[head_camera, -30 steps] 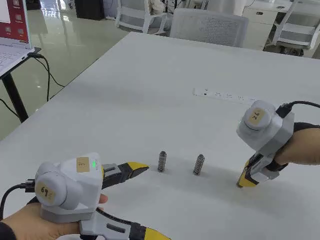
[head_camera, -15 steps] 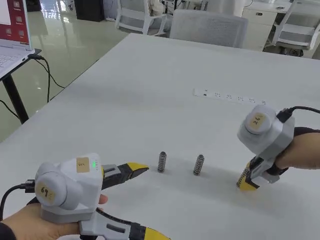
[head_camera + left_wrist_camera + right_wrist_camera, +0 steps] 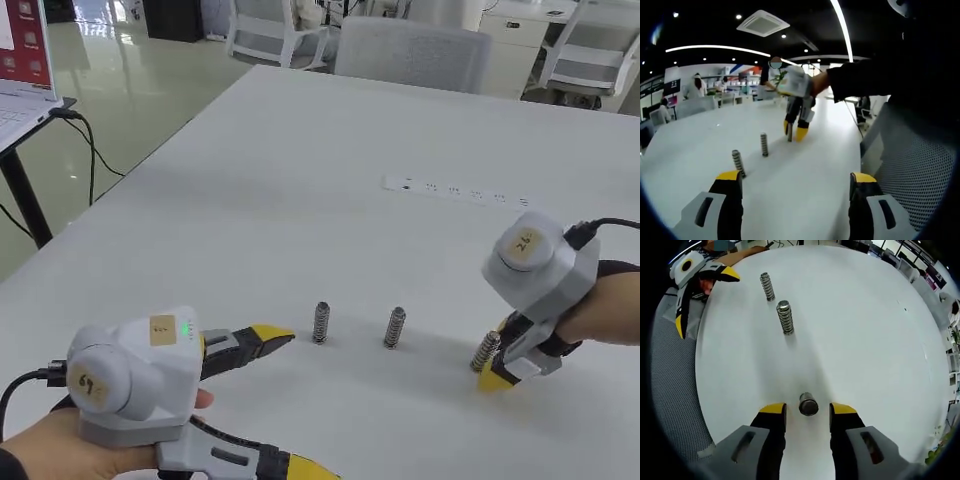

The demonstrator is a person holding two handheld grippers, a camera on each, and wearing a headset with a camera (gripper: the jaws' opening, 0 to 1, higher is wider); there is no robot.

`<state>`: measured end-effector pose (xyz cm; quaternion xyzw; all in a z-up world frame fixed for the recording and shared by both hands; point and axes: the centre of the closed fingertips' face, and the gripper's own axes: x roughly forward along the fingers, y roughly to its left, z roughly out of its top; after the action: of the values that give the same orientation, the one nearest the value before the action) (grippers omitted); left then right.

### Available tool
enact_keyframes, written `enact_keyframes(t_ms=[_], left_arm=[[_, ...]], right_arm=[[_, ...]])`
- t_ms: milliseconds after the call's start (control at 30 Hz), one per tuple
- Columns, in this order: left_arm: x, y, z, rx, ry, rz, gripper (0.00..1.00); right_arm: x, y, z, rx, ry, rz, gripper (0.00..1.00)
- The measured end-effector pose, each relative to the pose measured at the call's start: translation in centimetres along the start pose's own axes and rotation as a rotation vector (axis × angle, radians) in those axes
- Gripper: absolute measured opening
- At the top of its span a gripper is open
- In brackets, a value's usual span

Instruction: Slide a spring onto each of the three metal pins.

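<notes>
At lower centre of the right gripper view, a grey coiled steel spring (image 3: pixel 808 404) stood upright between the parted yellow-tipped jaws of the right gripper (image 3: pixel 808 410), touching neither; the left gripper (image 3: pixel 796 176), jaws also apart, lay farther away.

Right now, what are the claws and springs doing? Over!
Left claw open, empty. Right claw open, straddling third spring. Other two springs upright nearby. Power strip far back, no obstacle.

Left tongs (image 3: pixel 796 176): yellow-tipped jaws wide apart.
Near coiled metal spring (image 3: pixel 738 163): upright on white table (image 3: pixel 810 160).
Middle spring (image 3: pixel 764 144): upright, farther along.
Far spring (image 3: pixel 789 132): flanked by right tongs (image 3: pixel 794 134).
</notes>
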<state>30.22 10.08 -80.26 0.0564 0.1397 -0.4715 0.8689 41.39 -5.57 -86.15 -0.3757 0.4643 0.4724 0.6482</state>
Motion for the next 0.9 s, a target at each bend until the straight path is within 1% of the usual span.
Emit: enact_keyframes(t_ms=[133, 267, 333, 533, 667, 733, 800, 900], left_arm=[[0.0, 0.0, 0.0, 0.001, -0.001, -0.001, 0.84], [0.0, 0.0, 0.1, 0.000, -0.003, 0.001, 0.84], [0.0, 0.0, 0.1, 0.001, -0.002, 0.002, 0.84], [0.0, 0.0, 0.0, 0.000, -0.002, 0.001, 0.85], [0.0, 0.0, 0.1, -0.002, -0.005, 0.004, 0.85], [0.0, 0.1, 0.2, -0.005, -0.009, 0.008, 0.85], [0.0, 0.2, 0.2, -0.006, -0.011, 0.010, 0.85], [0.0, 0.2, 0.2, -0.007, -0.011, 0.011, 0.85]], right_arm=[[-0.2, 0.1, 0.2, 0.014, -0.037, -0.012, 0.45], [-0.5, 0.0, 0.3, 0.035, -0.079, -0.022, 0.53], [-0.7, 0.0, 0.4, 0.036, -0.090, -0.030, 0.58], [-1.2, 0.2, 0.6, 0.050, -0.141, -0.044, 0.66], [-1.5, 0.1, 0.8, 0.068, -0.176, -0.066, 0.71], [-1.8, 0.2, 1.2, 0.085, -0.213, -0.072, 0.75], [-1.9, 0.2, 1.2, 0.099, -0.233, -0.079, 0.79], [-2.1, 0.3, 1.2, 0.102, -0.252, -0.094, 0.81]])
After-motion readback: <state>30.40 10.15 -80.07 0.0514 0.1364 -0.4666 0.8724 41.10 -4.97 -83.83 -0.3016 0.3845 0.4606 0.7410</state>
